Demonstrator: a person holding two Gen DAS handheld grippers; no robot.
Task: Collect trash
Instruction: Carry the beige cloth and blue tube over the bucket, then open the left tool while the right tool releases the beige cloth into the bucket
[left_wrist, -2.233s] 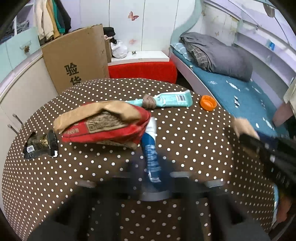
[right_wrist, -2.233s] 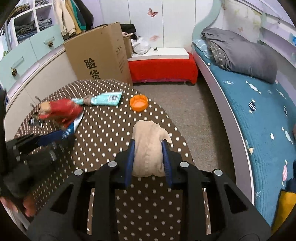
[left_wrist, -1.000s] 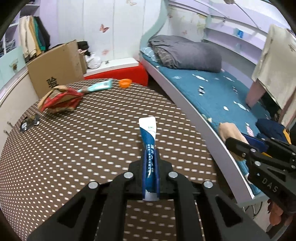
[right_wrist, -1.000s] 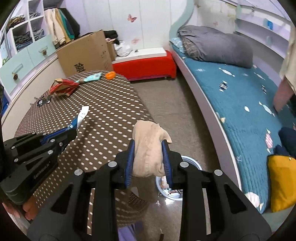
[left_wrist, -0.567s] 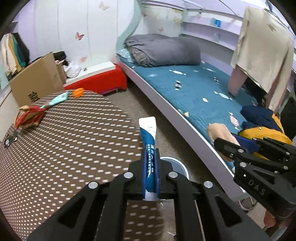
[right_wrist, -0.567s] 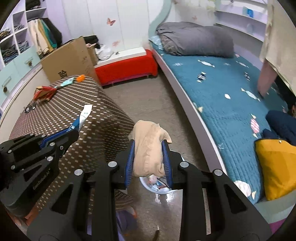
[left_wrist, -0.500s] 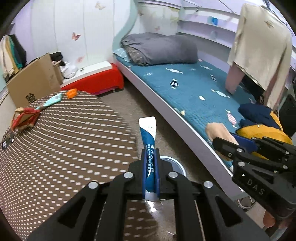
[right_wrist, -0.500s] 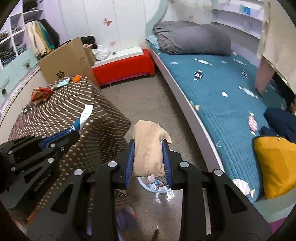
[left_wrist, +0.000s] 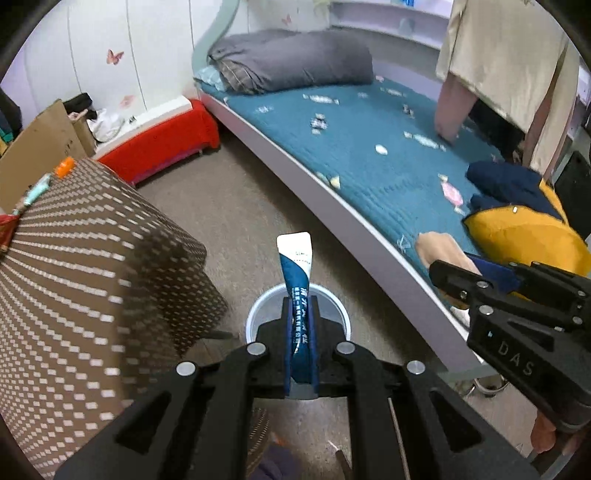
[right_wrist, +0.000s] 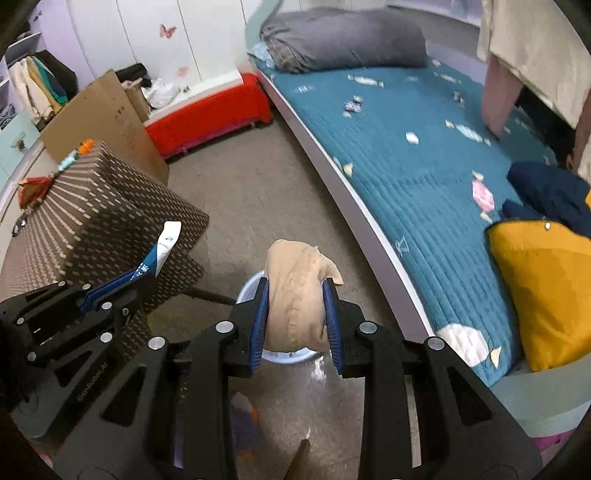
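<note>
My left gripper (left_wrist: 298, 306) is shut on a flattened blue and white tube (left_wrist: 295, 264) that sticks up from its jaws. It hangs over a round white bin (left_wrist: 255, 315) on the floor. My right gripper (right_wrist: 295, 295) is shut on a crumpled tan wad (right_wrist: 295, 288), also above the white bin (right_wrist: 245, 288), most of which it hides. In the right wrist view the left gripper (right_wrist: 147, 273) shows at lower left with the tube (right_wrist: 162, 247). In the left wrist view the right gripper (left_wrist: 439, 269) and tan wad (left_wrist: 437, 247) show at right.
The brown dotted table (left_wrist: 74, 266) stands to the left, with a teal tube (left_wrist: 35, 192), an orange cap (left_wrist: 65, 166) and a red bag (right_wrist: 33, 184) on its far end. A bed with a teal cover (left_wrist: 369, 147) runs along the right. Bare floor (left_wrist: 229, 206) lies between.
Both grippers have swung off the table edge to the right and sunk toward the floor. The white bin now lies right under them. Both grips are unchanged.
</note>
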